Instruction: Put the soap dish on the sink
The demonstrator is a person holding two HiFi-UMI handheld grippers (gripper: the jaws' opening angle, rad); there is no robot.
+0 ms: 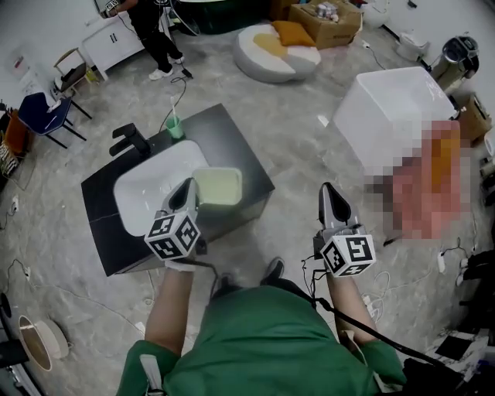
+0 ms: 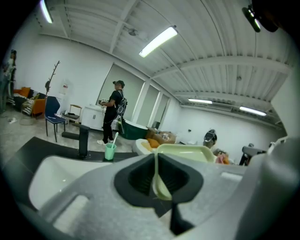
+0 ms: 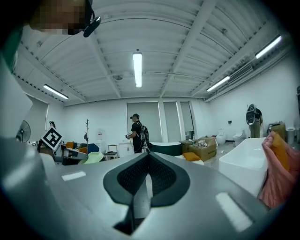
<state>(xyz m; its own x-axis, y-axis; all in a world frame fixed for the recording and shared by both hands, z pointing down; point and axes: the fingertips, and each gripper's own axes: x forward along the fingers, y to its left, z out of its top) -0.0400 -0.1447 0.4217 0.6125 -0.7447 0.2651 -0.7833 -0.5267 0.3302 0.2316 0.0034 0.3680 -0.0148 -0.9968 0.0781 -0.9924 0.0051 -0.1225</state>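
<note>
The soap dish is a pale green rectangular tray. It is over the black counter, just right of the white sink basin. My left gripper is shut on the dish's near left rim. In the left gripper view the thin rim is pinched between the jaws of the left gripper, and the dish spreads out beyond them. Whether it rests on the counter I cannot tell. My right gripper hangs over the floor to the right, shut with nothing in it, as the right gripper view also shows.
A black faucet and a green cup with a toothbrush stand at the counter's far edge. A large white tub sits to the right. A round cushion, a cardboard box and a standing person are farther back.
</note>
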